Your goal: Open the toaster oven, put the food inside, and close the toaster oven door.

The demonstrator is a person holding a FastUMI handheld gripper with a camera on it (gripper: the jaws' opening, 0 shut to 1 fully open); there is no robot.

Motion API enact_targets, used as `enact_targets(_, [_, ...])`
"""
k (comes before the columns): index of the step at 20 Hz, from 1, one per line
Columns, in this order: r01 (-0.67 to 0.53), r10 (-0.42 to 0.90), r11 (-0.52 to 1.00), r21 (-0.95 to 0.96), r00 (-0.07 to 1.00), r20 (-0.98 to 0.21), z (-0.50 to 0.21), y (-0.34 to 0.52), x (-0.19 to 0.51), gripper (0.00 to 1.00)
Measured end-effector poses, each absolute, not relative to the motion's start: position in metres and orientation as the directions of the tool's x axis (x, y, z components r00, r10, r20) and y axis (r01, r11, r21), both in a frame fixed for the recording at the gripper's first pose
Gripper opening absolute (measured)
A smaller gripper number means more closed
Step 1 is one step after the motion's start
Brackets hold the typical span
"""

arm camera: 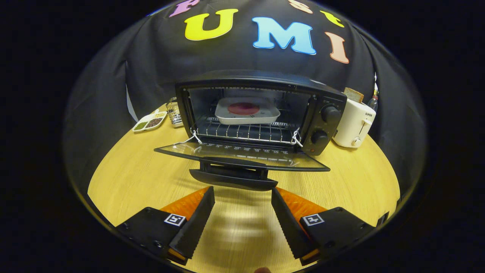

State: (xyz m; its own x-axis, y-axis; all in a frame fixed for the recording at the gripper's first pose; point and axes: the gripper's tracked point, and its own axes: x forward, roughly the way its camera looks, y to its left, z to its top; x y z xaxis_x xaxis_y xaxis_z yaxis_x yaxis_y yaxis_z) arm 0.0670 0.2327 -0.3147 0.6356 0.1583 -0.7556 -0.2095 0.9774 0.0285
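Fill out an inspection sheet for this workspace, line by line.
Surface: wooden table, bare ahead of the fingers.
Job's things: toaster oven open, door folded flat; white tray with red food on the rack.
Clutter: white toaster beside the oven's knobs; divided dish and small wire rack on the other side.
Grippers: hand-held gripper open, empty, just short of the door handle.
Cables: nothing seen.
Surroundings: black cloth wall.
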Motion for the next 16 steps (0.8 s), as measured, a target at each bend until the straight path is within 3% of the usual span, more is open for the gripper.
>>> enact_targets(16, [-0.186, 0.174, 0.982, 0.04, 0.795, -0.581, -0.227, 0.228, 0.164, 0.96])
